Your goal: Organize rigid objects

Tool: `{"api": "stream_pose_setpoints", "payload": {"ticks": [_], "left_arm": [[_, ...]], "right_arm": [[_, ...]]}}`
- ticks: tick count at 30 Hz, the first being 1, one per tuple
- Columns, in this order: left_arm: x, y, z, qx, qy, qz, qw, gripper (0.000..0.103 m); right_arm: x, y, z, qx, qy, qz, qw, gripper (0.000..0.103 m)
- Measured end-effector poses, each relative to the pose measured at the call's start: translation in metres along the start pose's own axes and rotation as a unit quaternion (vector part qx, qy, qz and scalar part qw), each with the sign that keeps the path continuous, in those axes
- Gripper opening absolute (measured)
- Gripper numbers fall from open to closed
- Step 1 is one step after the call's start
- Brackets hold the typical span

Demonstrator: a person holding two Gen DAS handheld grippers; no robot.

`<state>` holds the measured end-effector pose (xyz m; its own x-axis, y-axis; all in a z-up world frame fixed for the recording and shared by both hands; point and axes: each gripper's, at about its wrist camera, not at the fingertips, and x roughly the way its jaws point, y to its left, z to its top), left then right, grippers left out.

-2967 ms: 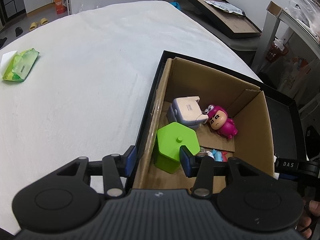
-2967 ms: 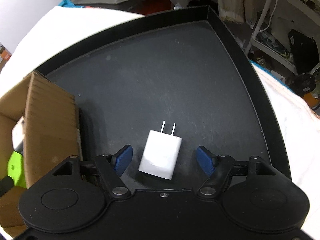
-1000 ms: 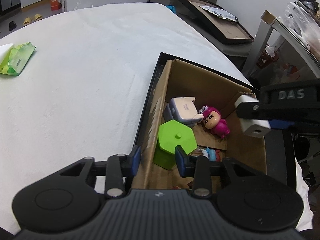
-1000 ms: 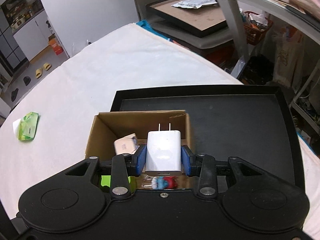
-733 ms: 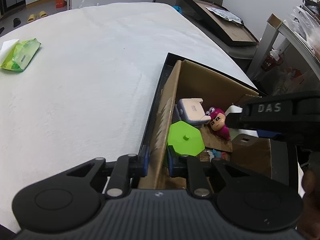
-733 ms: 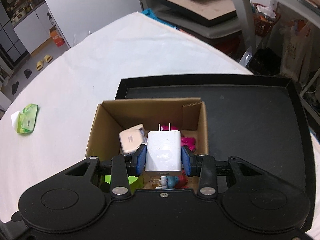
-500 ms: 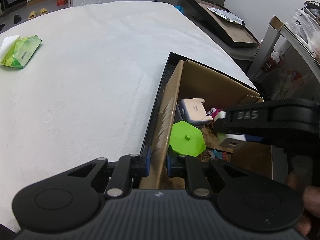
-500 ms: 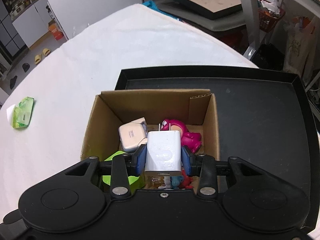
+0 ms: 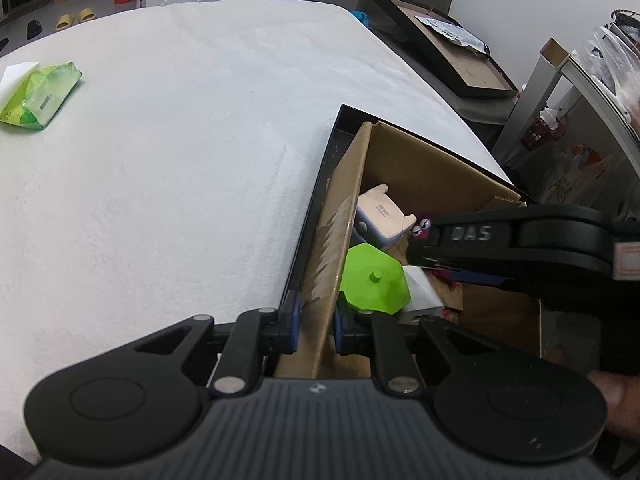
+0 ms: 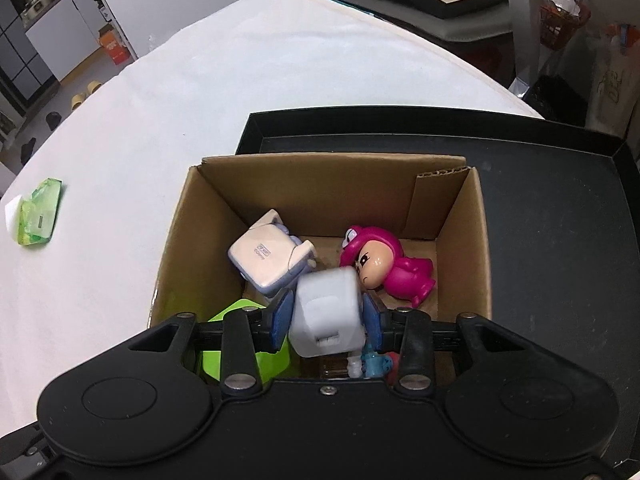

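Two grippers work at one cardboard box [image 10: 460, 240], which stands in the left part of a black tray [image 10: 560, 208] on the white counter [image 9: 160, 160]. The right gripper [image 10: 326, 314] holds the white charger [image 10: 326, 312] between its blue fingers [image 10: 280, 314], pressed on its two flat sides, low inside the box and just beside a pink doll [image 10: 388, 266] and a pale blocky toy [image 10: 266, 258]. The charger looks to be a small, hard, light block with smooth, maybe slippery plastic faces, so I judge the flat sides to be the best place to take it, away from the metal prongs, which are hidden here. It should survive a short drop. The left gripper [image 9: 316, 322] has its fingers narrow and pinches the near-left wall of the box, probably to keep the light cardboard steady. A green lidded pot [image 9: 374, 284] sits in the box close to that wall.
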<state>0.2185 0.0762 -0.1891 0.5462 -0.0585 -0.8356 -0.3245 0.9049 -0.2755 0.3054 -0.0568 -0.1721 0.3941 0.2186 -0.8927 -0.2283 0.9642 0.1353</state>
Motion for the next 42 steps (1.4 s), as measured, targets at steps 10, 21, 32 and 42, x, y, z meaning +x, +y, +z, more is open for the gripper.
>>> {"api": "stream_pose_setpoints", "payload": {"ticks": [10, 21, 32, 42], "left_arm": [[-0.003, -0.004, 0.0, 0.008, 0.0, 0.007, 0.9999, 0.015], [-0.018, -0.018, 0.001, 0.044, 0.003, 0.023, 0.9988, 0.019], [-0.065, -0.041, 0.009, 0.068, 0.011, 0.027, 0.9972, 0.038], [-0.119, -0.064, 0.005, 0.097, -0.005, 0.032, 0.9947, 0.062]], "right_arm": [[-0.032, -0.021, 0.002, 0.022, -0.019, 0.011, 1.0, 0.041], [-0.068, -0.051, -0.014, 0.057, -0.023, 0.037, 0.997, 0.048], [-0.11, -0.078, -0.027, 0.078, -0.051, 0.049, 0.994, 0.068], [-0.15, -0.097, -0.041, 0.099, -0.075, 0.057, 0.991, 0.094]]}}
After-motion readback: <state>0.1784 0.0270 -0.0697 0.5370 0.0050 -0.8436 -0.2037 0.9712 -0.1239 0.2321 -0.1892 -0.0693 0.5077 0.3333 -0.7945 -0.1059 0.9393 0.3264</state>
